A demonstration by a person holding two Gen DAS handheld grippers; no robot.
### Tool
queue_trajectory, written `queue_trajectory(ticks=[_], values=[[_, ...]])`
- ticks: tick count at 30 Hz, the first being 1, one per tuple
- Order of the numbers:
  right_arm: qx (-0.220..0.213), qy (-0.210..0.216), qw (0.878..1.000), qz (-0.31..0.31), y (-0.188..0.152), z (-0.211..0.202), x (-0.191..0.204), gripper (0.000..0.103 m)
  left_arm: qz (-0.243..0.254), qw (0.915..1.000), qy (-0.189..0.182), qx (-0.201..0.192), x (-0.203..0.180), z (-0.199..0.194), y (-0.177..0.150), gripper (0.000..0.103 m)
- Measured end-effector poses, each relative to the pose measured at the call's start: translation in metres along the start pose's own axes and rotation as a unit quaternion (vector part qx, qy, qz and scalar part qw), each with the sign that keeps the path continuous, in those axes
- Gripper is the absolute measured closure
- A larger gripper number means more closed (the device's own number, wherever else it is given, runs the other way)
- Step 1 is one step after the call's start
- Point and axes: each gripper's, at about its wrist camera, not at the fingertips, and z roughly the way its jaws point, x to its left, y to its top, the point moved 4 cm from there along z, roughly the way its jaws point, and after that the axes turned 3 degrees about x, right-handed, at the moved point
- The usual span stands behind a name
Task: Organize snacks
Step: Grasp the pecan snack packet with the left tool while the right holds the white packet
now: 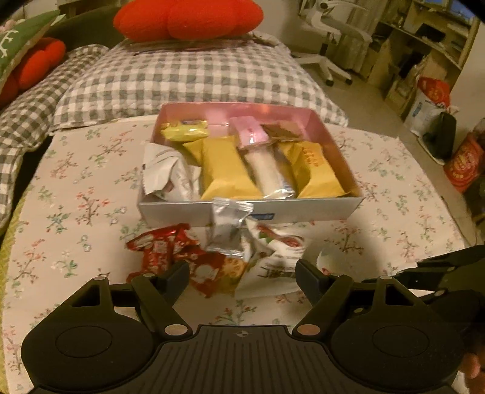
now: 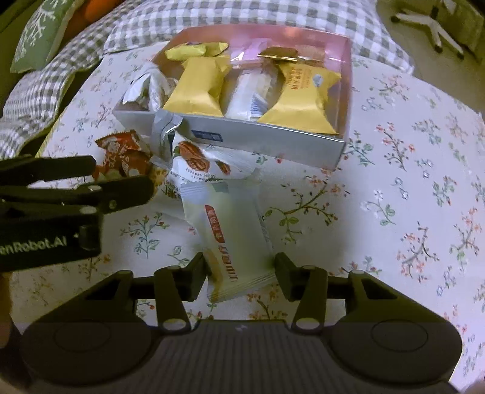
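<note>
Count, box (image 1: 318, 209): one shallow open box, silver outside and pink inside, sat on the floral cloth (image 1: 75, 188). Inside it lay two large gold packets (image 1: 225, 169), one small yellow packet (image 1: 185, 131) at the back left, one pale long packet (image 1: 271, 174) between the two gold ones, one pink packet (image 1: 250, 130), one brown packet (image 1: 280, 131) and one crumpled white wrapper (image 1: 165, 172) at the left wall.

Count, loose snacks in front of the box: a cluster of red packets (image 1: 160, 245), exact number not resolvable; one silver packet (image 1: 229, 224) leaning on the front wall; one white packet printed with nuts (image 2: 197, 163); one long cream packet (image 2: 235, 233).

Grippers: left gripper (image 1: 242, 272) was released, jaws wide apart above the loose pile, holding nothing. Right gripper (image 2: 239, 272) had its jaws parted on either side of the near end of the cream packet; contact with the fingers could not be confirmed, so whether it was grasped could not be told. The left gripper also entered the right wrist view from the left edge, over the red packets.

Surroundings: grey checked quilt (image 1: 188, 75) behind the box, red cushion (image 1: 188, 18), green pillow (image 1: 18, 45), white office chair (image 1: 330, 33), shelving (image 1: 424, 45), bags (image 1: 430, 103) on the floor.

Obscured: packet print was blurred; the lower layers of the pile were hidden under the upper packets.
</note>
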Motion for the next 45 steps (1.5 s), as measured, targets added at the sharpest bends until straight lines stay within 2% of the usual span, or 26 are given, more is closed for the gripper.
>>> queue_trajectory(ticks=[4, 8, 11, 14, 16, 17, 18, 21, 24, 29, 43, 45], values=[[0.003, -0.038, 0.998, 0.046, 0.003, -0.009, -0.018, 0.058, 0.038, 0.9991, 0.019, 0.001, -0.012, 0.006, -0.003, 0.028], [0.000, -0.051, 0.994, 0.092, 0.004, -0.014, -0.032, 0.058, 0.066, 0.9977, 0.013, -0.003, -0.027, 0.014, -0.004, 0.028], [-0.007, -0.061, 0.993, 0.103, 0.003, -0.014, -0.035, 0.058, 0.081, 0.9966, 0.016, -0.002, -0.037, 0.022, -0.003, 0.028], [-0.016, -0.092, 0.990, 0.101, 0.005, -0.013, -0.039, 0.058, 0.088, 0.9958, 0.023, 0.008, -0.044, 0.032, -0.002, 0.028], [-0.015, -0.089, 0.990, 0.109, 0.004, -0.013, -0.045, 0.058, 0.085, 0.9957, 0.027, 0.021, -0.044, 0.040, -0.002, 0.030], [-0.014, -0.087, 0.990, 0.111, 0.006, -0.013, -0.047, 0.058, 0.083, 0.9957, 0.033, 0.025, -0.043, 0.044, -0.003, 0.036], [-0.014, -0.088, 0.990, 0.112, 0.005, -0.013, -0.048, 0.058, 0.080, 0.9958, 0.034, 0.030, -0.042, 0.047, -0.002, 0.048], [-0.017, -0.085, 0.990, 0.113, 0.006, -0.013, -0.046, 0.058, 0.061, 0.9973, 0.022, 0.033, -0.034, 0.048, 0.001, 0.062], [-0.026, -0.083, 0.991, 0.106, 0.007, -0.016, -0.043, 0.058, 0.061, 0.9978, 0.011, 0.022, -0.031, 0.042, 0.003, 0.071], [-0.035, -0.074, 0.992, 0.097, 0.008, -0.019, -0.037, 0.058, 0.052, 0.9985, -0.009, 0.013, -0.024, 0.031, 0.005, 0.081], [-0.041, -0.070, 0.991, 0.102, 0.008, -0.020, -0.037, 0.058, 0.041, 0.9983, -0.040, 0.007, -0.018, 0.018, 0.010, 0.091], [-0.041, -0.068, 0.991, 0.103, 0.008, -0.020, -0.038, 0.058, 0.042, 0.9981, -0.043, 0.009, -0.019, 0.017, 0.010, 0.103]])
